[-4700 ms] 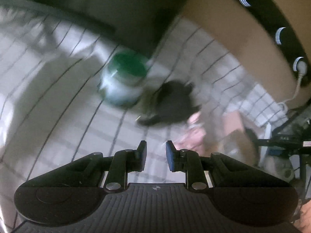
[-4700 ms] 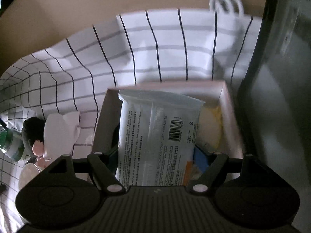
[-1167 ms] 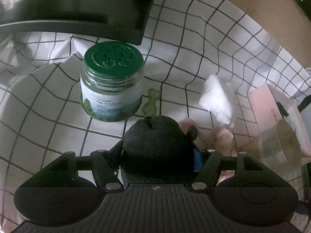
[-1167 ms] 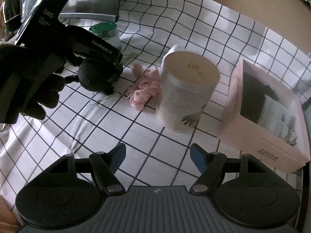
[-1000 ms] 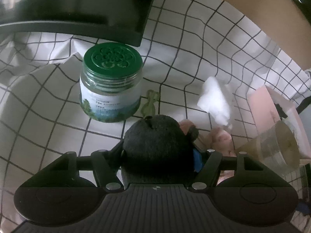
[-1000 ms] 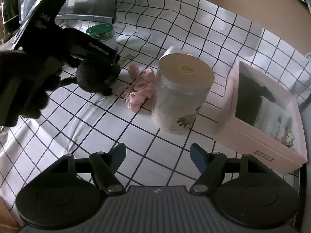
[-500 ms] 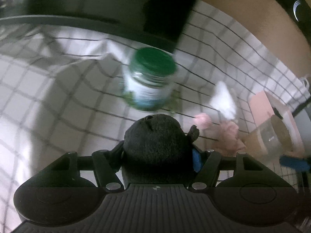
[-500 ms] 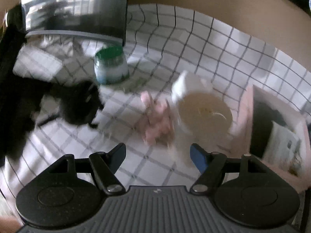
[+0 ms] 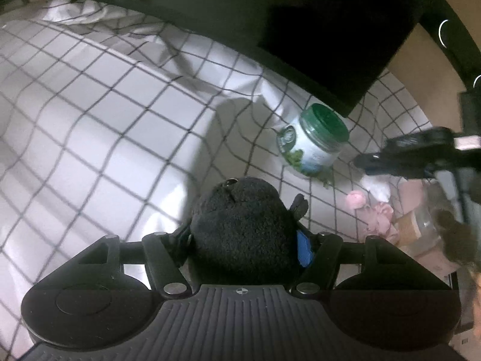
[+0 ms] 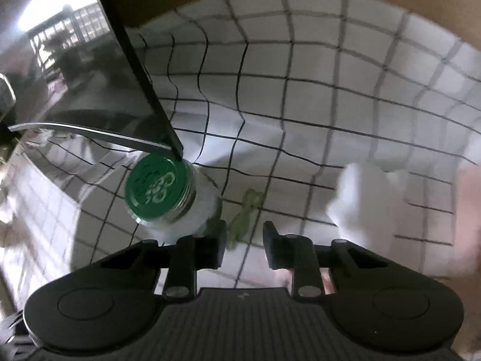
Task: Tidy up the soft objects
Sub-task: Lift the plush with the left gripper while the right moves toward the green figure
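My left gripper (image 9: 243, 240) is shut on a black plush toy (image 9: 240, 234) and holds it above the checked cloth. A pink soft toy (image 9: 375, 213) and a white fluffy piece (image 9: 375, 186) lie on the cloth at the right. My right gripper (image 10: 243, 246) is partly open and empty, low over the cloth. A small green soft figure (image 10: 246, 207) lies just beyond its tips, and the white fluffy piece (image 10: 363, 204) lies to its right. The right gripper also shows in the left wrist view (image 9: 405, 156), above the pink toy.
A green-lidded jar (image 9: 312, 141) stands on the checked cloth (image 9: 105, 120); it also shows in the right wrist view (image 10: 162, 195) at the left. A dark monitor (image 10: 90, 96) stands behind it. A clear lidded container (image 9: 421, 225) is at the right.
My left gripper has lifted the black plush up and swung left. My right gripper has moved forward and down toward the jar and green figure, and its jaws have narrowed.
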`<state>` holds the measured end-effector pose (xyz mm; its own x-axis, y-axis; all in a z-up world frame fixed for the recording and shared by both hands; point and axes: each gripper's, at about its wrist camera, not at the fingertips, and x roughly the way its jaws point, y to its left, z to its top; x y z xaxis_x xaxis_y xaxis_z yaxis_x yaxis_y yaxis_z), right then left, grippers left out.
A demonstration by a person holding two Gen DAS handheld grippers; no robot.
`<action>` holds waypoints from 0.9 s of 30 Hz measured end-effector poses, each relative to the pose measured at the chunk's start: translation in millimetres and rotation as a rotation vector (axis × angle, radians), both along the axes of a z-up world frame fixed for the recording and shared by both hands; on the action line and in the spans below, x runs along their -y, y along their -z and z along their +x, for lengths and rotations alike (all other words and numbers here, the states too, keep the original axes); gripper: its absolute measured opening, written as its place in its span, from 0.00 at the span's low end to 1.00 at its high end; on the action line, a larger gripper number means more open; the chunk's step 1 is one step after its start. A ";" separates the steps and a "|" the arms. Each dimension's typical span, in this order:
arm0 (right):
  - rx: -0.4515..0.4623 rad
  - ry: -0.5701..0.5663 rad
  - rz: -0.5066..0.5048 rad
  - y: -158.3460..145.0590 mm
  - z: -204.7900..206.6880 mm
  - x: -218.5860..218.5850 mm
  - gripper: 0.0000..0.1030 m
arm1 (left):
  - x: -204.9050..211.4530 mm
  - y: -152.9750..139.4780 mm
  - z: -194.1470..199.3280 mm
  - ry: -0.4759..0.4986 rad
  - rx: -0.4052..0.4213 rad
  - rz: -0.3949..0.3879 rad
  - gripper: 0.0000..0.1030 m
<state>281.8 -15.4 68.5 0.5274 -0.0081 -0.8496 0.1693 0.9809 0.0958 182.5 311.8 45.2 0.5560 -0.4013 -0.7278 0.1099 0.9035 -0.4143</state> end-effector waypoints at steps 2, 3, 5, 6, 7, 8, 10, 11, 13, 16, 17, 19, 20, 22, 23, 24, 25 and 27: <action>-0.003 0.012 -0.037 11.3 12.4 -4.7 0.23 | -9.1 0.9 -2.6 -0.012 -0.008 -0.005 0.69; -0.001 0.029 -0.056 16.4 17.3 -5.4 0.23 | -13.1 1.4 -3.6 -0.018 -0.012 -0.007 0.69; 0.008 0.074 -0.072 25.8 28.2 -2.4 0.23 | -17.8 3.3 -3.5 -0.027 -0.018 -0.009 0.69; 0.012 0.090 -0.067 29.3 32.6 0.6 0.22 | -20.2 3.8 -4.0 -0.028 -0.021 -0.010 0.69; 0.017 0.108 -0.050 33.2 36.4 4.1 0.22 | -22.4 4.1 -5.2 -0.027 -0.022 -0.010 0.69; 0.018 0.119 -0.025 37.0 39.7 7.5 0.21 | -23.7 4.4 -5.5 -0.023 -0.025 -0.010 0.69; 0.007 0.133 0.013 44.1 43.7 12.6 0.16 | -25.6 5.6 -6.9 -0.016 -0.028 -0.011 0.69; 0.013 0.128 0.014 44.7 43.0 12.7 0.16 | -25.8 6.5 -6.3 -0.014 -0.030 -0.011 0.69; 0.005 0.103 0.016 46.6 40.4 11.3 0.15 | -26.5 8.9 -4.5 -0.012 -0.036 -0.014 0.69; -0.012 0.082 0.012 47.8 27.3 8.6 0.14 | -24.2 10.8 -1.5 -0.005 -0.040 -0.022 0.69; -0.016 0.070 0.007 48.5 20.1 6.3 0.13 | -22.3 10.2 -0.2 0.004 -0.037 -0.027 0.69; -0.029 0.029 -0.003 51.8 5.4 -0.9 0.13 | -18.4 8.4 1.1 0.018 -0.032 -0.035 0.69; -0.037 0.001 -0.012 53.2 -2.3 -5.7 0.13 | -15.4 7.4 2.2 0.026 -0.029 -0.039 0.69; -0.060 -0.067 -0.030 55.7 -19.6 -17.4 0.13 | -9.6 5.0 4.3 0.043 -0.022 -0.047 0.69; -0.073 -0.102 -0.035 56.9 -28.9 -23.1 0.13 | -6.3 3.6 4.4 0.052 -0.018 -0.053 0.69; -0.081 -0.134 -0.038 57.5 -37.9 -28.4 0.13 | -3.8 2.7 4.5 0.059 -0.015 -0.057 0.69; -0.066 -0.161 -0.044 56.8 -47.3 -32.5 0.13 | -1.0 1.5 4.2 0.069 -0.011 -0.059 0.69; 0.007 -0.202 -0.103 51.2 -62.8 -42.9 0.14 | 2.6 0.8 4.2 0.080 -0.011 -0.056 0.69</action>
<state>219.0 27.5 17.4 0.5333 0.0117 -0.8458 -0.0321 0.9995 -0.0065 186.7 309.2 44.4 0.5129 -0.4842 -0.7088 0.1757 0.8674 -0.4655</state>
